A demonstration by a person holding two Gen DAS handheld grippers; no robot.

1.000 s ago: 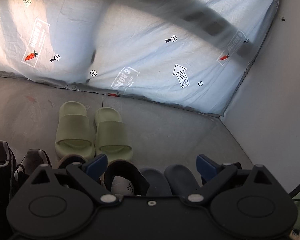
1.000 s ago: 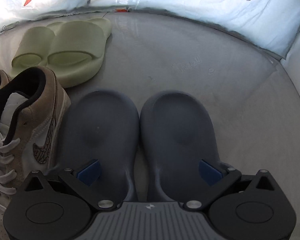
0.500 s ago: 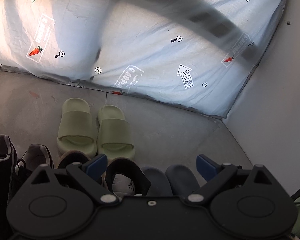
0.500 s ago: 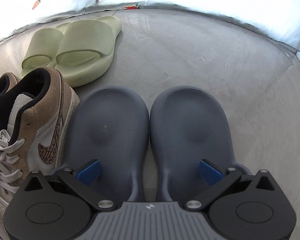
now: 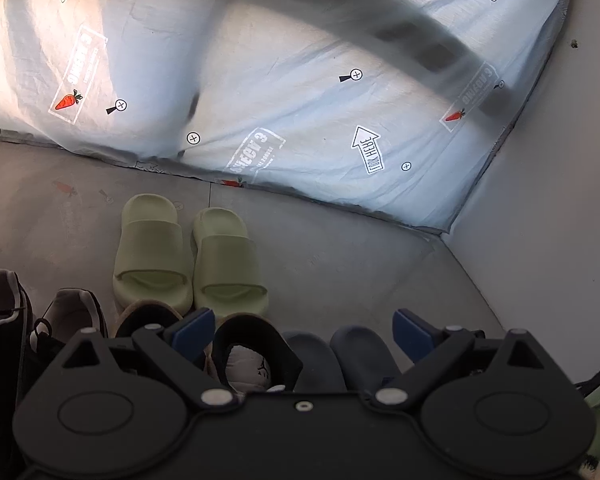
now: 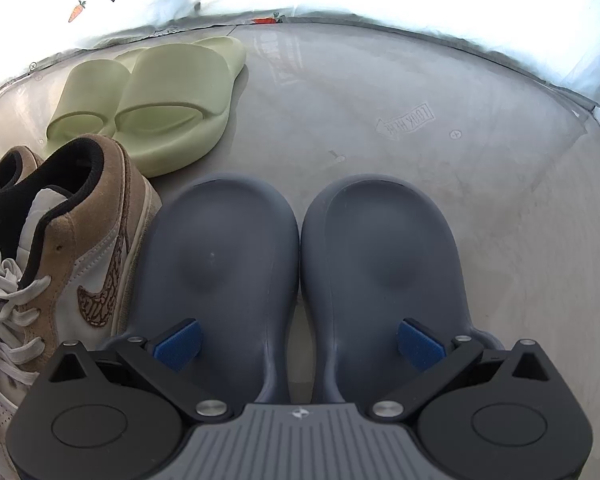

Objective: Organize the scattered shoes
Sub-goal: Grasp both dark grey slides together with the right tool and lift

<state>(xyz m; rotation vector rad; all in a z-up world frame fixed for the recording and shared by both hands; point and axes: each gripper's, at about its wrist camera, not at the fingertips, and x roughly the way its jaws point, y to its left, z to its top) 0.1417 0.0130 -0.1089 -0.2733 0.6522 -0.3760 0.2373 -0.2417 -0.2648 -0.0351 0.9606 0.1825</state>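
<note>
We sweep from nine o'clock toward three. In the left wrist view the black sneakers (image 5: pixel 16 320) sit at eight o'clock, the tan sneakers (image 5: pixel 236 344) beside them, then the dark blue clogs (image 5: pixel 340 356) at five o'clock; the green slides (image 5: pixel 188 256) stand paired ahead, near the printed sheet (image 5: pixel 300 92). We judge the pairs are set side by side to form rows along the floor (image 5: pixel 340 264). Our left gripper (image 5: pixel 300 332) hangs above the row, spread wide and empty. In the right wrist view the tan sneakers (image 6: pixel 72 264) lie at nine o'clock, the clogs (image 6: pixel 300 264) touch at centre. Our right gripper (image 6: pixel 300 344) is also wide apart, holding nothing, fingers straddling both clogs, perhaps to check alignment.
</note>
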